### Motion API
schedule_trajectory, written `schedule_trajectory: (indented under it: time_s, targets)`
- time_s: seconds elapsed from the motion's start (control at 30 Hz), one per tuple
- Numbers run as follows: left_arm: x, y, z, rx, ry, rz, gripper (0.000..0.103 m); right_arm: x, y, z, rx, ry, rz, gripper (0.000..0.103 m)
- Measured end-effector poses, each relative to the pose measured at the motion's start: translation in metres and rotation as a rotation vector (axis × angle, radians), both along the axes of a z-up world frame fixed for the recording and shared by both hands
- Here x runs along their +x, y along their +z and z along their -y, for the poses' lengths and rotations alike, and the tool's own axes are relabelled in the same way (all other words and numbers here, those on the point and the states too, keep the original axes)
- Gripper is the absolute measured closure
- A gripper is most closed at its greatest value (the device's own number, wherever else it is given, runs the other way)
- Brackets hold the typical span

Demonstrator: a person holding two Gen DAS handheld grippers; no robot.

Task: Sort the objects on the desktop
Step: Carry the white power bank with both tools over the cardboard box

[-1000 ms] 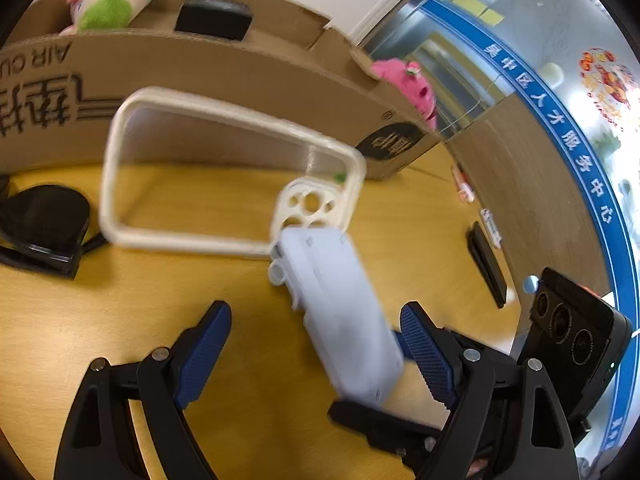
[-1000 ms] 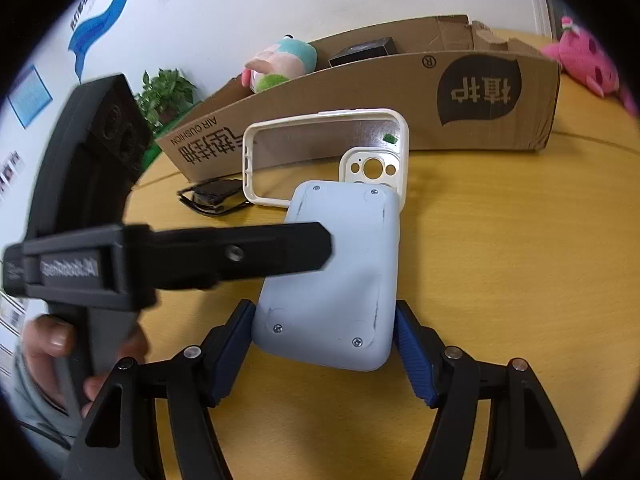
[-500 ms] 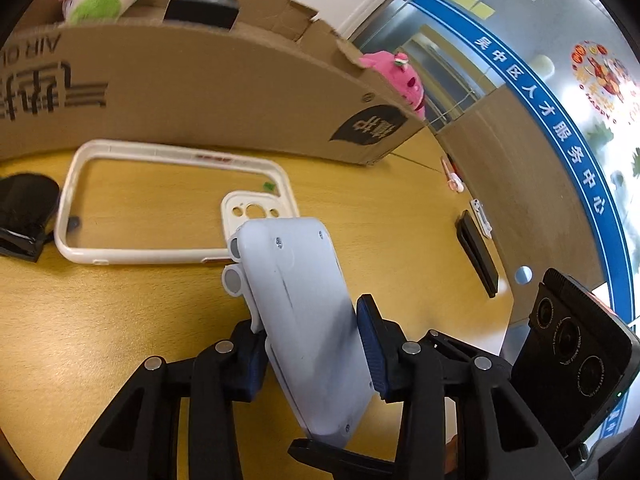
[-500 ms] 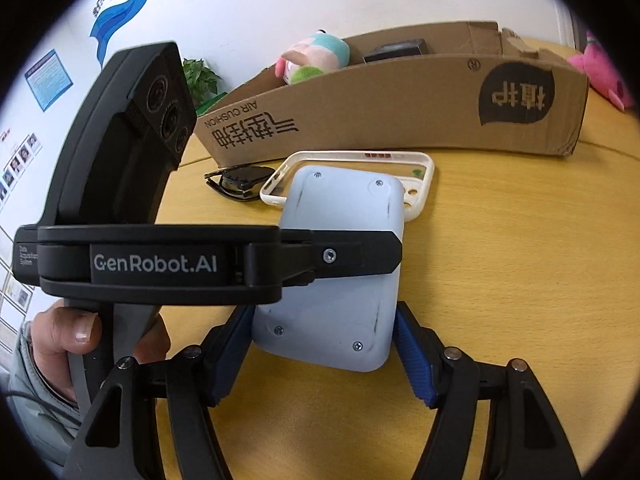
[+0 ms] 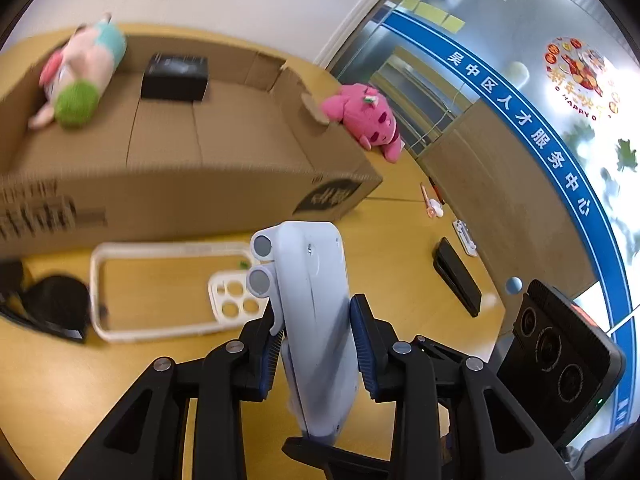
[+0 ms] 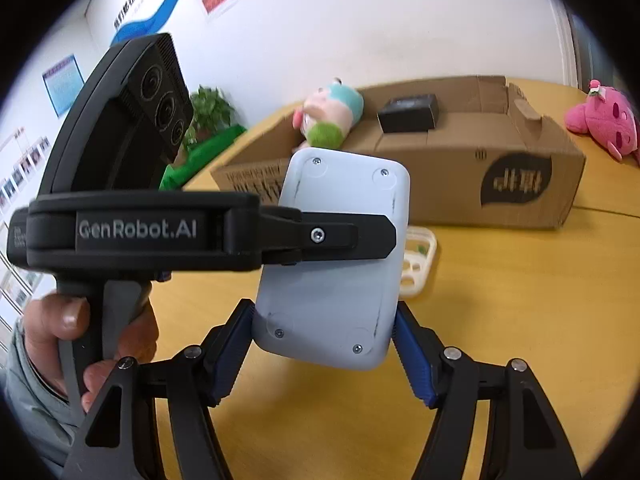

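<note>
Above the wooden table (image 5: 400,248), both the closing left gripper (image 5: 316,354) and right gripper (image 6: 324,354) clamp the pale device (image 5: 316,300), lengthwise toward the cardboard box (image 5: 224,184).

Two black handheld grippers with blue-padded fingers, one showing a grey sleeve at its grip

The left gripper (image 5: 316,354) is showing matte black linkage arms joined by round silver pins, and its fingers (image 5: 365,354) are wearing ribbed blue pads. The right gripper (image 6: 324,354) is showing the same black arms, silver pins and ribbed blue fingers (image 6: 414,364). In the right wrist view, the left unit's side is bearing white "GenRobot.AI" lettering, a silver screw, a grey trigger and a black housing with three round lenses. The hand (image 6: 86,344) around that grip is emerging from a grey sleeve (image 6: 28,404).
</note>
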State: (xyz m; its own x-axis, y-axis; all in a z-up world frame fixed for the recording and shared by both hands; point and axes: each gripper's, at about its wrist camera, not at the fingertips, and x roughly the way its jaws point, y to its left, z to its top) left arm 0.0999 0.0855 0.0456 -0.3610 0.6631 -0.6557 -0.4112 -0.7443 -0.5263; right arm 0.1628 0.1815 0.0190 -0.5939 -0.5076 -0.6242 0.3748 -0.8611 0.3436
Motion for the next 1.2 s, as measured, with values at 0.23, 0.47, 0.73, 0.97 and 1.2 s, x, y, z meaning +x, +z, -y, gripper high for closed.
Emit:
schedule_trajectory:
  time_s: [0.23,0.47,0.73,0.97,1.2]
  targets:
    - [-0.022,0.057,-0.012,-0.003,-0.033,-0.110,0.068,-0.016,0.045,-0.009,-0.020,-0.026,-0.104,0.035]
    - [-0.051,0.108,-0.032,-0.002,-0.071,-0.206,0.068,-0.038,0.091,-0.026,-0.018,-0.059,-0.195,0.036]
    - [-0.092,0.171,-0.053,0.016,-0.093,-0.316,0.069,-0.072,0.148,-0.049,-0.016,-0.079,-0.293,0.035]
    - [-0.147,0.225,-0.062,0.056,-0.074,-0.387,0.069,-0.128,0.204,-0.060,0.022,-0.052,-0.363,0.035]
    - [-0.220,0.229,-0.072,0.079,-0.038,-0.385,0.069,-0.198,0.227,-0.068,0.037,-0.030,-0.323,0.035]
